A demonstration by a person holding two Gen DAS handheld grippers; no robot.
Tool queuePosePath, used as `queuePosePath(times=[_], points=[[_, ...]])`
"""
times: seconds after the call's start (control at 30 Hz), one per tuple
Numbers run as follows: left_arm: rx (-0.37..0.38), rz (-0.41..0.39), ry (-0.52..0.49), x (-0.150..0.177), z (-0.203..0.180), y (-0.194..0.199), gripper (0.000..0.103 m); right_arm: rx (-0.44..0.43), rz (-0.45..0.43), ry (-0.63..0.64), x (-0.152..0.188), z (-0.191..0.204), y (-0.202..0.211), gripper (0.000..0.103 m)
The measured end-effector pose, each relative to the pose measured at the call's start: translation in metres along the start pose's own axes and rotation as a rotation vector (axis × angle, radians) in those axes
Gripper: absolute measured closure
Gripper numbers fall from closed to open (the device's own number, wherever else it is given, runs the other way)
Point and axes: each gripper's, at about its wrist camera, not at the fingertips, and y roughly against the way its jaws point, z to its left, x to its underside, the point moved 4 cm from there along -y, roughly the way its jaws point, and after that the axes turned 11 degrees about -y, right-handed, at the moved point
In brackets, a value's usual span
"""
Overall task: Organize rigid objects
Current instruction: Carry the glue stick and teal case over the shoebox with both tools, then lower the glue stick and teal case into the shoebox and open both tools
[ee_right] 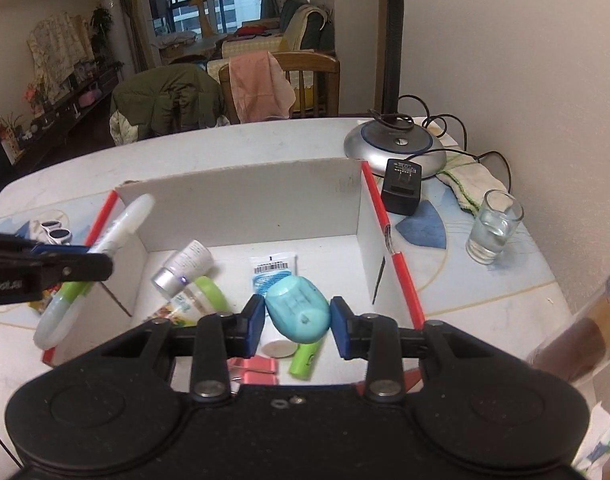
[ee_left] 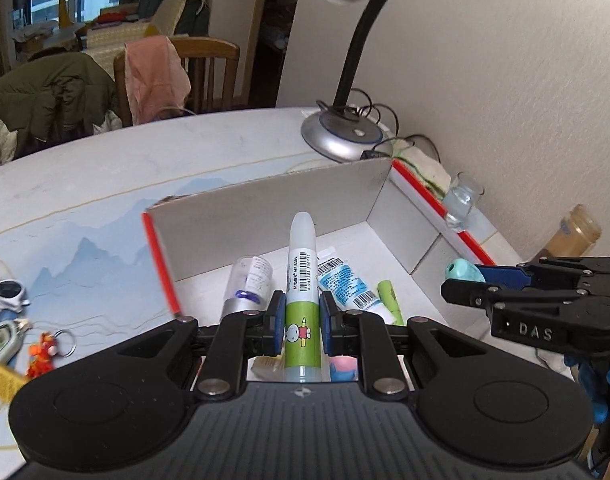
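Observation:
My left gripper (ee_left: 301, 322) is shut on a green-and-white glue bottle (ee_left: 303, 280), held above the white cardboard box (ee_left: 265, 208). It also shows in the right wrist view (ee_right: 105, 240) at the box's left wall. My right gripper (ee_right: 297, 320) is shut on a teal egg-shaped object (ee_right: 299, 310) over the box; it also shows in the left wrist view (ee_left: 463, 270). In the box lie a silver-capped vial (ee_right: 181, 270), a blue-white tube (ee_right: 275, 270), a green stick (ee_right: 305, 358) and a pink item (ee_right: 257, 368).
A desk lamp base (ee_right: 393, 144) and black adapter (ee_right: 401, 186) stand behind the box. A glass of water (ee_right: 493, 228) and a brown jar (ee_left: 577, 232) are to the right by the wall. Sunglasses (ee_left: 5, 288) and a keyring (ee_left: 49, 352) lie to the left.

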Motion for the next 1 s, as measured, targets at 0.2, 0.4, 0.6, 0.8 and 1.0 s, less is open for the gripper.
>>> queuePosePath(times=[0.2,0.4,0.6,0.8,1.0], points=[[-0.017,0.048,0.001,-0.012,0.0,-0.033,0.086,-0.008,0.04,0.026,-0.004,-0.002,-0.024,0.069],[-0.019,0.091,-0.018,-0.026,-0.007,-0.066,0.086,0.005,0.085,0.066,0.0,0.0,-0.045,0.069],[-0.014,0.13,-0.038,-0.032,-0.02,-0.092,0.086,0.022,0.13,0.101,0.003,-0.003,-0.061,0.069],[-0.002,0.173,-0.062,-0.032,-0.029,-0.111,0.086,0.013,0.161,0.113,0.007,-0.005,-0.069,0.069],[0.017,0.21,-0.053,-0.031,-0.03,-0.123,0.086,0.012,0.186,0.115,0.009,-0.006,-0.074,0.069]])
